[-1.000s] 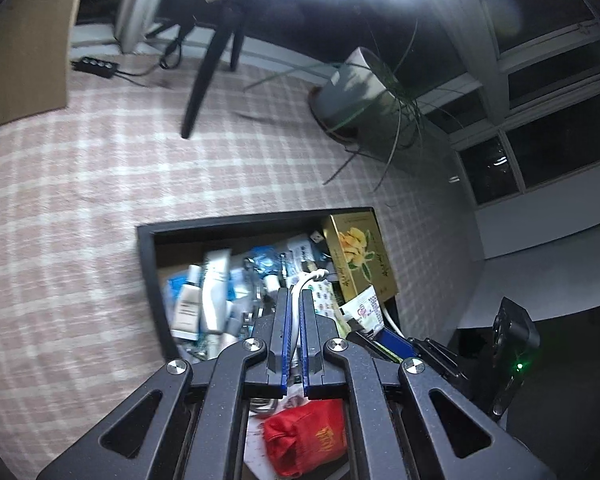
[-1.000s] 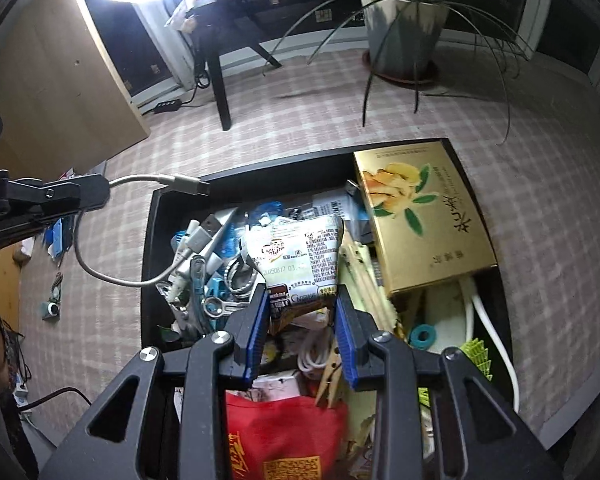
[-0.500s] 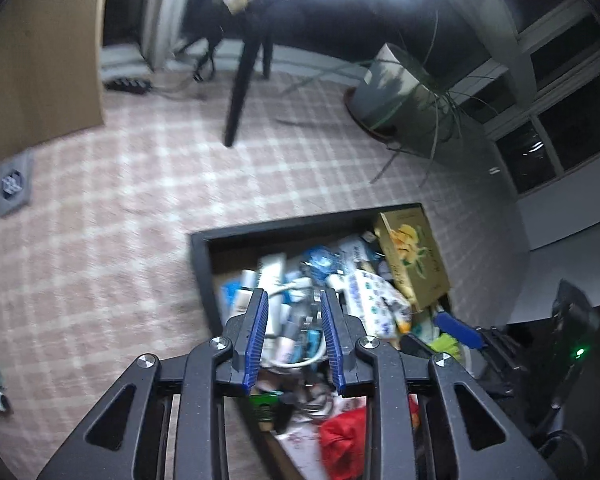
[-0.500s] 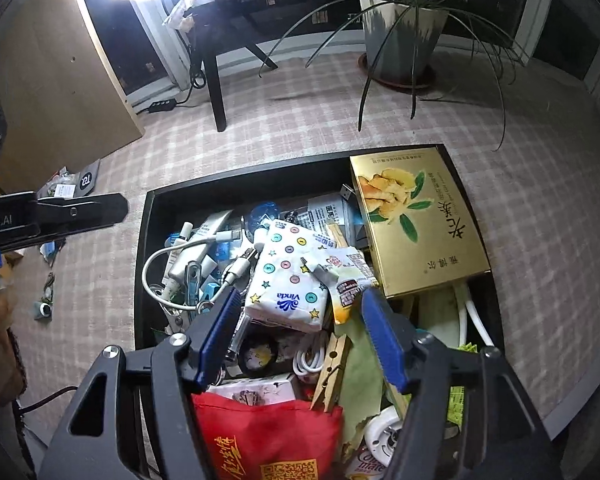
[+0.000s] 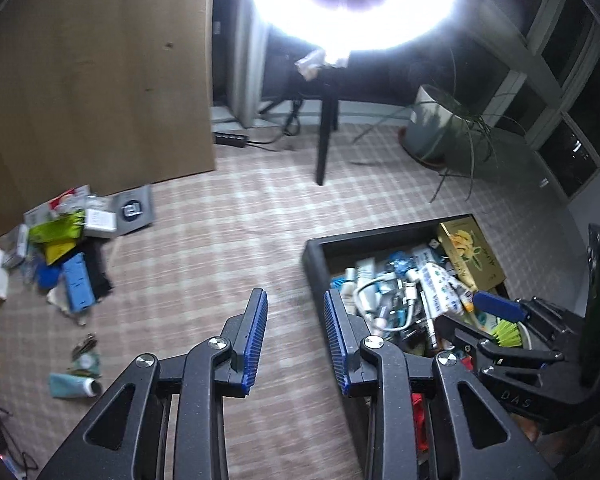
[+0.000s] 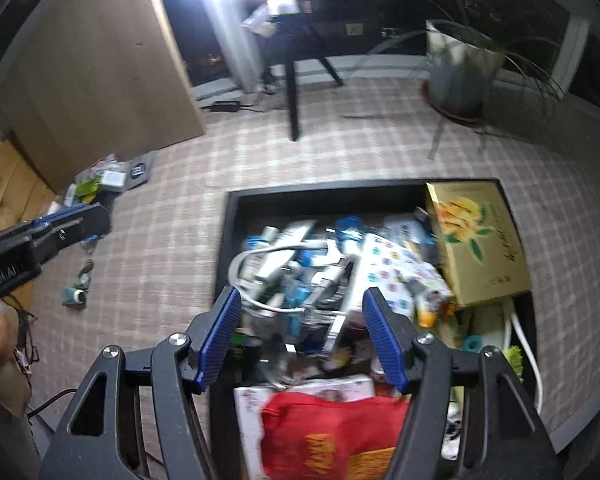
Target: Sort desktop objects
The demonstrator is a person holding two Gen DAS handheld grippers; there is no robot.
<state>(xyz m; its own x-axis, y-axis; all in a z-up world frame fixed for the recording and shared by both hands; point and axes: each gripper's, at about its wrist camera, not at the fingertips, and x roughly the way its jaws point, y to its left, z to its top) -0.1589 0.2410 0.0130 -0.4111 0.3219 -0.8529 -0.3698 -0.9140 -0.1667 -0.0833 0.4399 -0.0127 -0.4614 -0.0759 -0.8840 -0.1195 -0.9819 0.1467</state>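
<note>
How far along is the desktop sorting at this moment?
Partly done: a small pile of items lies on the checked cloth outside the black tray. Nothing is in hand; the left gripper and right gripper are both open and empty. Most is left: the tray is crowded, including a gold box and red pouch.

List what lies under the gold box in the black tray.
Under the gold box, a white cable and a teal ring show at its near edge in the black tray. Anything further under the box is covered.
</note>
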